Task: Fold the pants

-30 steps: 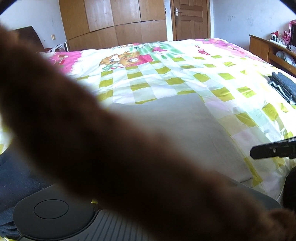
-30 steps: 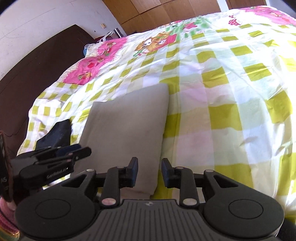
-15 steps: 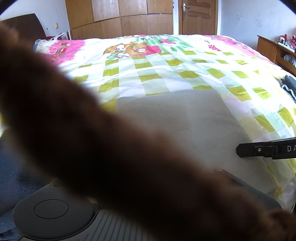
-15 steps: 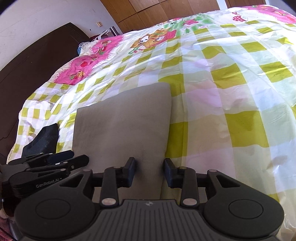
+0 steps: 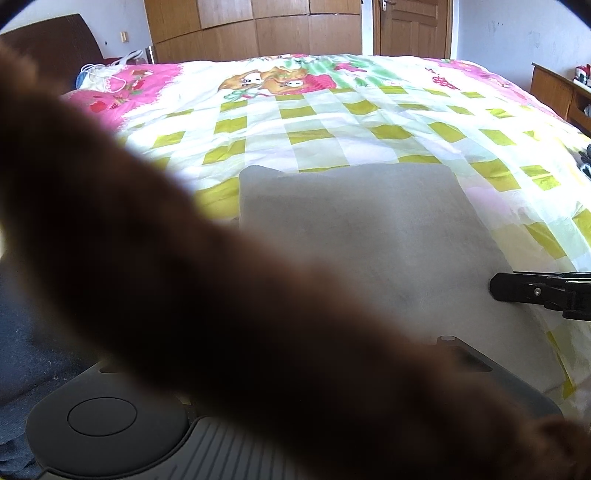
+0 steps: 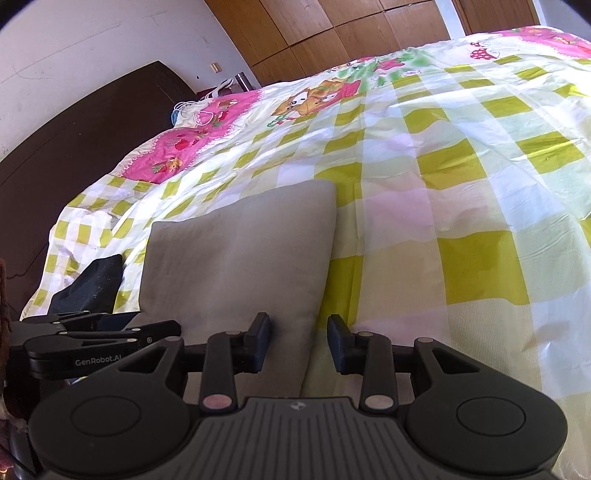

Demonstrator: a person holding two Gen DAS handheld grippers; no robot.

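In the left wrist view a blurred brown sleeve (image 5: 221, 295) hides the left claw, so I cannot tell its state, while the right wrist view shows the right claw (image 6: 299, 341) spread over the near corner of the folded grey pants (image 6: 236, 251) on the bed (image 6: 461, 184), where a shallow pinch could drag only the top layer and undo the fold.

The pants (image 6: 236, 258) are showing plain grey. The quilt (image 6: 461, 192) is showing yellow-green and white checks, with pink edging and a cartoon print in orange, green and red. A dark navy cloth (image 6: 88, 284) is lying alongside. The grippers (image 6: 299, 341) are showing black. The wardrobe (image 5: 258, 29) is showing brown wood.
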